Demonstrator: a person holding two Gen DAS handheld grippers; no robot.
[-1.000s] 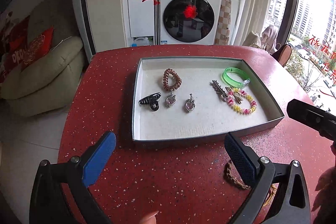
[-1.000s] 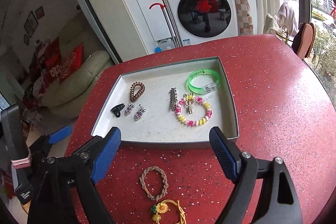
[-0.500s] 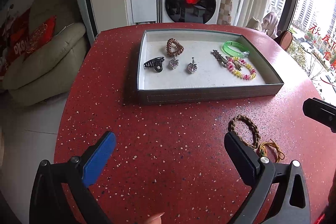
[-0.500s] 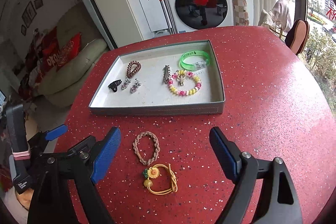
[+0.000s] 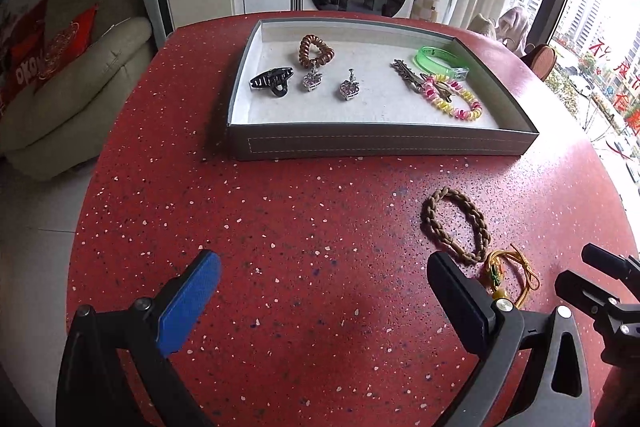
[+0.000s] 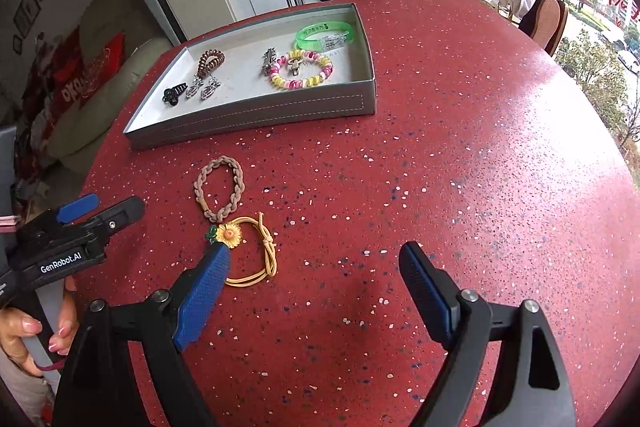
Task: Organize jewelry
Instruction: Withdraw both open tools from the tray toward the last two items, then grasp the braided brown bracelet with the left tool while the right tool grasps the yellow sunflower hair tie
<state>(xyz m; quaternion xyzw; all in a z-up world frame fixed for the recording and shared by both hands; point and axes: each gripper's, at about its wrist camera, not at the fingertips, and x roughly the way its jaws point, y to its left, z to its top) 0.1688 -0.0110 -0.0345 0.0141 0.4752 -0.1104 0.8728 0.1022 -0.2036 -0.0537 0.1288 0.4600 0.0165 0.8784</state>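
My left gripper [image 5: 324, 291] stands wide apart with nothing between its pads, above bare red speckled table [image 5: 280, 211]. My right gripper [image 6: 316, 275] is likewise wide and holds nothing; its left pad [image 6: 204, 299] overlaps the edge of the yellow cord hair tie [image 6: 256, 251] in the right wrist view, but I cannot tell whether it touches.

Items on the table, outside the tray:
- Brown braided bracelet [image 6: 219, 193], lying flat between the tray and the hair tie.
- Yellow cord hair tie with a sunflower charm [image 6: 229, 234], touching the near end of the braided bracelet.

The grey tray [image 5: 380, 145] sits farther back. Contents, left to right in the left wrist view:
- Black claw clip [image 5: 272, 82].
- Brown spiral hair tie [image 5: 316, 51].
- Two heart-shaped pendants [image 5: 349, 89], side by side.
- Metal hair clip [image 5: 406, 74].
- Pink and yellow coil bracelet [image 5: 454, 103].
- Green translucent bangle [image 5: 438, 61], at the far right corner.

My left hand [image 6: 24, 331] grips the left tool's handle.
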